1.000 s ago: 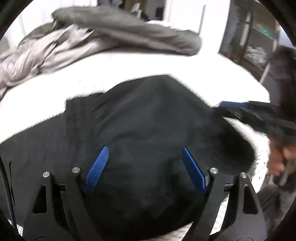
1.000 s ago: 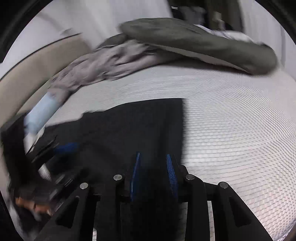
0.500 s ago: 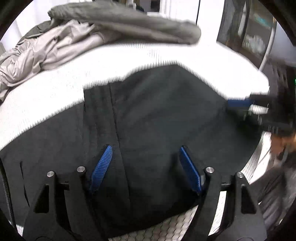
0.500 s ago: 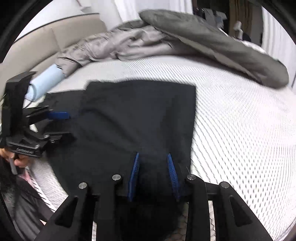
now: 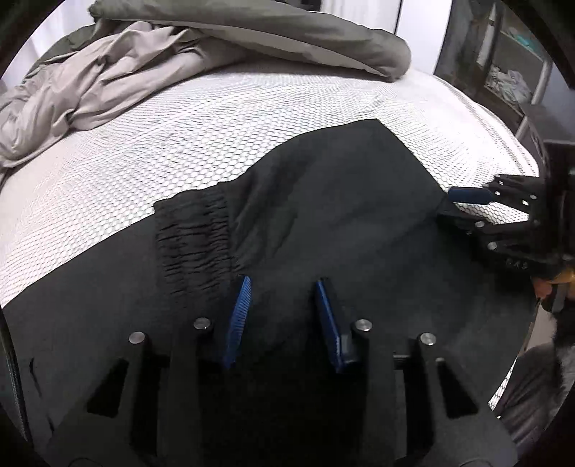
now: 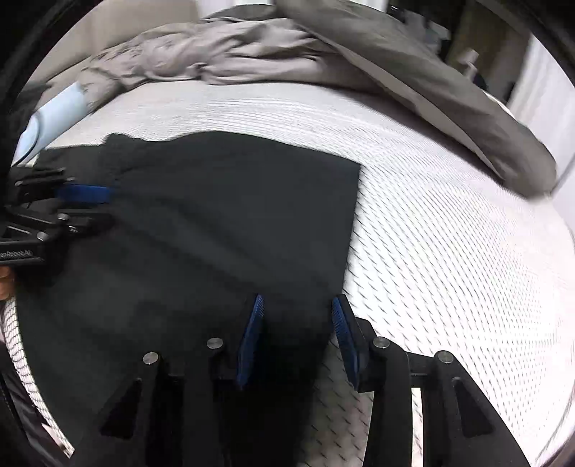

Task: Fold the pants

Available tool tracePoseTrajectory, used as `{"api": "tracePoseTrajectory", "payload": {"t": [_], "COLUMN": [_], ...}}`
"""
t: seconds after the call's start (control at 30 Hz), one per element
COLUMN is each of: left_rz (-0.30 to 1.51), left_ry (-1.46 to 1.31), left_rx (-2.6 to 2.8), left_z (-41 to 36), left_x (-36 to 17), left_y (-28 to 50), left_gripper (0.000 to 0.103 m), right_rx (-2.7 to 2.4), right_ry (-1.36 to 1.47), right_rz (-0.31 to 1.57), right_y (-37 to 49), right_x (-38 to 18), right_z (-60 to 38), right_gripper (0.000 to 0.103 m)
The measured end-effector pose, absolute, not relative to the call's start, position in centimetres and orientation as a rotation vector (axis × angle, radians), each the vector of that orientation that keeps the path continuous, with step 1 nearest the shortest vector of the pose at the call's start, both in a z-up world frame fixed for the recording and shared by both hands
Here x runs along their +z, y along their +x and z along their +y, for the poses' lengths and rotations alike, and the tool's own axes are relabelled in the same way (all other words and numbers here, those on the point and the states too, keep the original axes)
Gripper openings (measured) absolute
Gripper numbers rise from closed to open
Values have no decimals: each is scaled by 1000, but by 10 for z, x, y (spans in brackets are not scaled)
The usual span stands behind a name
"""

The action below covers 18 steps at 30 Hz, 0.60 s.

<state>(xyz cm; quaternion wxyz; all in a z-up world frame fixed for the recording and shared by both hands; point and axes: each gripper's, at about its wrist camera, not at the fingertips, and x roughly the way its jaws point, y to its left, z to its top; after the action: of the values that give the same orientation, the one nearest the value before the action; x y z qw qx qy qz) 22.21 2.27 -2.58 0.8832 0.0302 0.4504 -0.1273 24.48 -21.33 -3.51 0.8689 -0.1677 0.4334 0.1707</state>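
White mattress (image 5: pixel 251 118) carried black pants (image 5: pixel 341 201), laid flat near its front edge. Grey duvet (image 5: pixel 251 32) heaped behind pants. Left gripper (image 5: pixel 282 298) half open, holding nothing visible. Right gripper (image 6: pixel 296 312) half open astride pants edge, grip not sure. Risk: shallow bite, smooth cloth slipped out, fold went crooked.

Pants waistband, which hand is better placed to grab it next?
Left, probably. The left tool sits right beside the gathered waistband of the pants; the right tool straddles their opposite side edge.
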Motion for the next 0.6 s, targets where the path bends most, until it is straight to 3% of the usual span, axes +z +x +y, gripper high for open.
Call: {"api": "tracePoseTrajectory", "payload": {"t": [0.27, 0.33, 0.4, 0.6], "left_rz": [879, 943, 957, 926], "left_ry": [2, 5, 9, 1], "left_rx": [-254, -233, -229, -238], "left_z": [20, 21, 24, 39], "left_x": [-1, -21, -33, -23], "left_y": [246, 261, 269, 251], "left_gripper": [36, 36, 28, 23], "right_rx": [539, 582, 551, 287], "right_ry": [-122, -171, -271, -361], "right_rz": [872, 921, 946, 890], "right_y": [267, 276, 293, 296], "right_x": [-7, -23, -38, -34], "right_z": [-178, -156, -134, -172], "right_gripper": [40, 41, 40, 39]}}
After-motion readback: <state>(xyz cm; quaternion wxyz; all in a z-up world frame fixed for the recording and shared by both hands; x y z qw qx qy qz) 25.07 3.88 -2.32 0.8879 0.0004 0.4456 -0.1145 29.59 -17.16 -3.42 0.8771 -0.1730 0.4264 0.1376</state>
